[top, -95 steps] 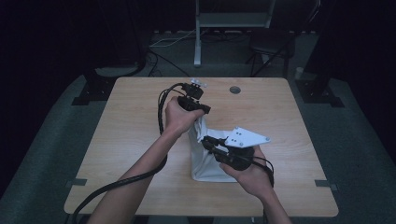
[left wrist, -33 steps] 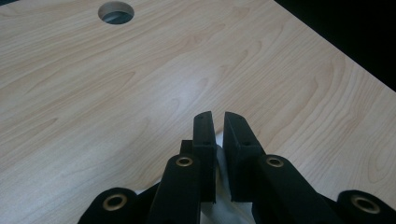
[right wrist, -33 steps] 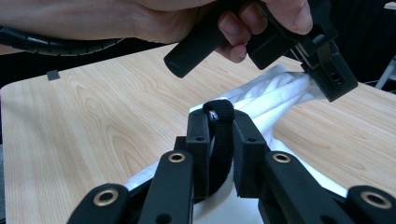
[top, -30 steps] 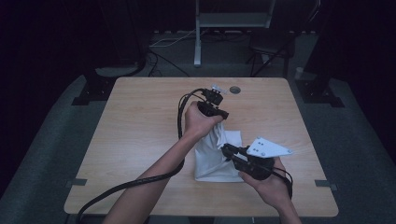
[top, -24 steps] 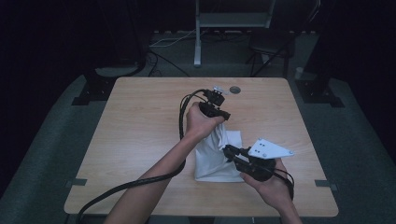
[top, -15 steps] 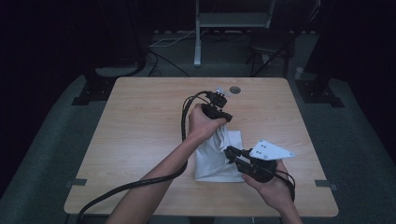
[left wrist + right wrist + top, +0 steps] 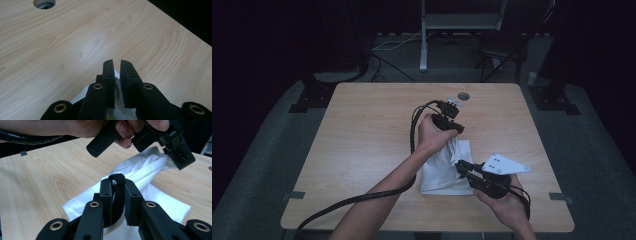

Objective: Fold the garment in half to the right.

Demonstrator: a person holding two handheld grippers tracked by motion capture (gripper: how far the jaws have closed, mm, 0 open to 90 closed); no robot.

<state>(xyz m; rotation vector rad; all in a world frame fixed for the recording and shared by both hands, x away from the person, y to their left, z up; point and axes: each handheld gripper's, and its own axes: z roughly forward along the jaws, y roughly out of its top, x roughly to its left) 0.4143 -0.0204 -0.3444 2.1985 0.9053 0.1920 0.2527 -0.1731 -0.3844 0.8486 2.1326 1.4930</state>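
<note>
A white cloth lies crumpled on the wooden table, right of the middle. My left gripper is shut on its far end and holds that end up off the table. In the left gripper view the cloth shows between the nearly closed jaws of that gripper. My right gripper sits at the cloth's near right edge. In the right gripper view its jaws are shut on a black band that stands up between them, with the cloth stretching away to the left gripper.
A round cable hole sits in the table just beyond the left hand. The left gripper's thick black cable trails off the near edge. A chair and a stand's foot are on the floor behind the table.
Since the earliest frame both hands and the cloth have shifted to the right, and the cloth's far end has been drawn up. Over the last second almost nothing moves.
</note>
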